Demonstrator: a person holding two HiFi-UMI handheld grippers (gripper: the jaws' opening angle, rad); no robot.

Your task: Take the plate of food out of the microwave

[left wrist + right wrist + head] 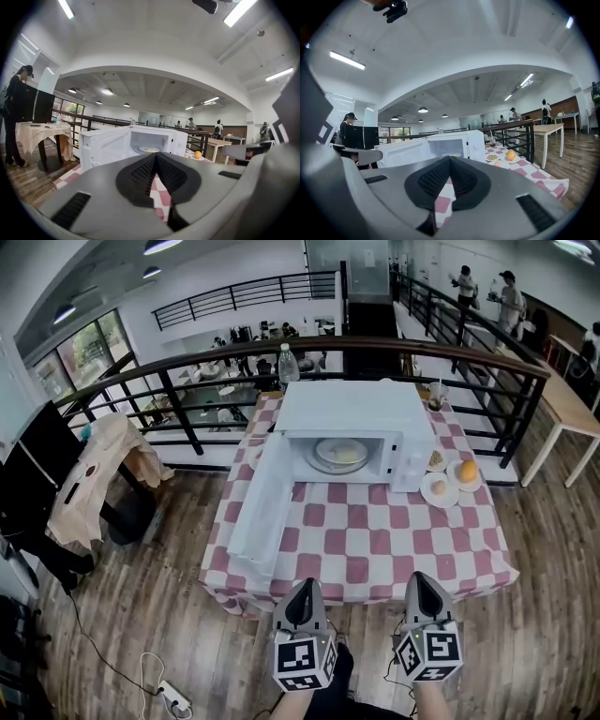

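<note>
Microwave (356, 413) door's been opened, but the plate of food (339, 455) hasn't been taken out yet; left tongs (305, 589) and right tongs (424, 581) are pressed together, empty.

No word, brand, number or sign can be read in any view. The cube on the left tool (306, 585) and the cube on the right tool (419, 577), both at 6 o'clock in the head view, bear only black-and-white square marker patterns, no letters or digits. The microwave (356, 409) shows no legible label.
</note>
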